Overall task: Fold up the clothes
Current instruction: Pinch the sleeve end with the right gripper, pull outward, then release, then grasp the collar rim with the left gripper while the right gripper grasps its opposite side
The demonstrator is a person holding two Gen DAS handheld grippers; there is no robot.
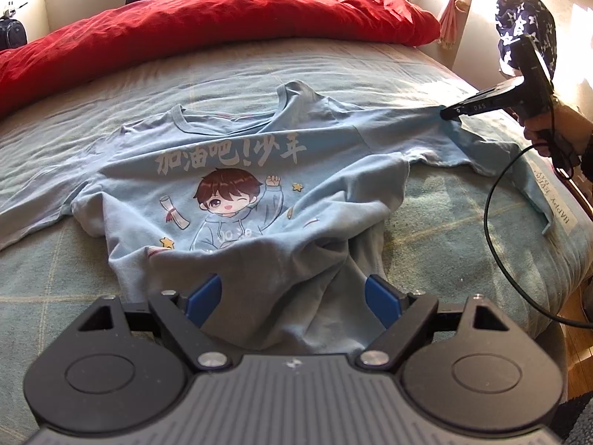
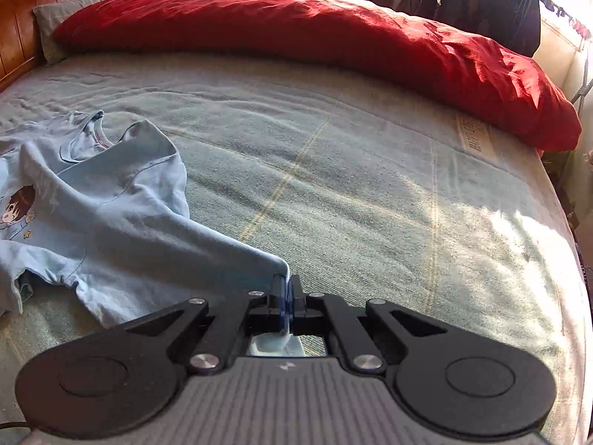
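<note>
Left wrist view: a pale blue T-shirt (image 1: pixel 237 170) with a cartoon print lies face up on the bed (image 1: pixel 426 222), collar toward the red duvet (image 1: pixel 207 26) heaped along the far side. Its lower part is bunched and rises toward the left gripper (image 1: pixel 292 296), whose blue-padded jaws stand wide apart with the rumpled cloth between them; they are not closed on it, so at most the fabric rests there loosely. Off to the right, the right gripper (image 1: pixel 450 113) pinches the shirt at one sleeve, and the cloth runs in a taut line from the collar to that tip, which suggests the sleeve is being drawn outward to spread the garment or to carry it over into a fold; which of the two cannot be told from here. Right wrist view: the same gripper's jaws are pressed together on a point of blue fabric, a scrap of it showing behind the pads, and the sleeve stretches away leftward to the shirt body on the bed sheet.
</note>
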